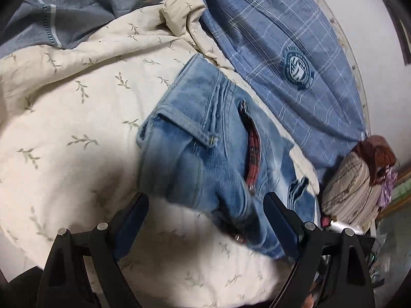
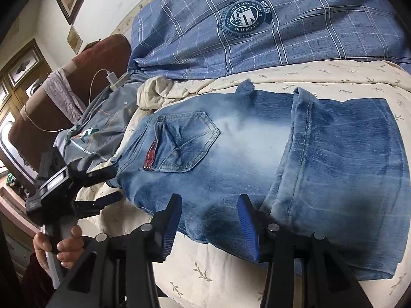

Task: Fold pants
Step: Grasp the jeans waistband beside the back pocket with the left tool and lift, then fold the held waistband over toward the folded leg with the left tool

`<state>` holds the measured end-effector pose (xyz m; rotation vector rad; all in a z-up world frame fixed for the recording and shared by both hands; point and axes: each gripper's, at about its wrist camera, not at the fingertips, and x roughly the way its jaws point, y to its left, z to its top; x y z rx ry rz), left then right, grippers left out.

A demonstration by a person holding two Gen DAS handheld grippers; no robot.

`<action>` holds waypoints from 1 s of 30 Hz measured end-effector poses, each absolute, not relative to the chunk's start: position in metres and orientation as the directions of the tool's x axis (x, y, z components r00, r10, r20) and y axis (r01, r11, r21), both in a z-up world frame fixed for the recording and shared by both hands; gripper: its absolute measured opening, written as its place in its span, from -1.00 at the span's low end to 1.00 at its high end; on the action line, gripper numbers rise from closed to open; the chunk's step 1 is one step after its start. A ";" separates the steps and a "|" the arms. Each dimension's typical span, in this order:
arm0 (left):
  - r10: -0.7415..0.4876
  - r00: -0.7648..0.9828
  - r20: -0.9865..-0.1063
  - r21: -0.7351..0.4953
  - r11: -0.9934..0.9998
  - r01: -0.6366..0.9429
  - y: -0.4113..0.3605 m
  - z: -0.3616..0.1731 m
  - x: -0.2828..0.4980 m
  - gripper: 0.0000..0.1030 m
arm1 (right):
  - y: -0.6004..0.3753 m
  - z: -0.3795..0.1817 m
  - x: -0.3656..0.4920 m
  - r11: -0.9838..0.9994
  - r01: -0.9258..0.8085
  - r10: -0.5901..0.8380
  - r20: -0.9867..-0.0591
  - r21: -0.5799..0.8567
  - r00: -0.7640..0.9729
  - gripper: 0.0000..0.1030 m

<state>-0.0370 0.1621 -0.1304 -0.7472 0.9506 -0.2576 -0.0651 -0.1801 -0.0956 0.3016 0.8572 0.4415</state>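
Note:
Faded blue jeans (image 2: 257, 148) lie folded on a cream leaf-print quilt (image 2: 221, 269), back pocket up, a leg end laid across the right part. In the left wrist view the jeans (image 1: 205, 154) show their waistband and a red plaid lining. My left gripper (image 1: 205, 215) is open, its fingers on either side of the jeans' near edge; it also shows in the right wrist view (image 2: 113, 184) at the waist end. My right gripper (image 2: 210, 218) is open, with the jeans' near edge between its fingers.
A blue plaid pillow (image 2: 257, 25) with a round crest lies behind the jeans. A grey patterned cloth (image 2: 102, 133) and a brown headboard (image 2: 64, 97) with a white charger stand at the left. A rolled cushion (image 1: 354, 187) sits off the bed's edge.

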 end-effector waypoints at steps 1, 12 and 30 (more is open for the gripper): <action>-0.514 0.577 -0.635 -0.689 0.715 -0.121 0.161 -0.132 -0.035 0.76 | -0.182 -0.096 -0.065 0.868 -0.247 0.490 -0.656 0.431 0.574 -0.06; -0.494 0.649 -0.579 -0.697 0.712 -0.081 0.132 -0.121 -0.011 0.72 | -0.198 -0.095 -0.066 0.869 -0.222 0.481 -0.652 0.442 0.586 -0.06; -0.410 0.646 -0.644 -0.613 0.781 -0.116 0.129 -0.137 -0.006 -0.05 | -0.206 -0.090 -0.075 0.910 -0.207 0.407 -0.676 0.360 0.615 -0.07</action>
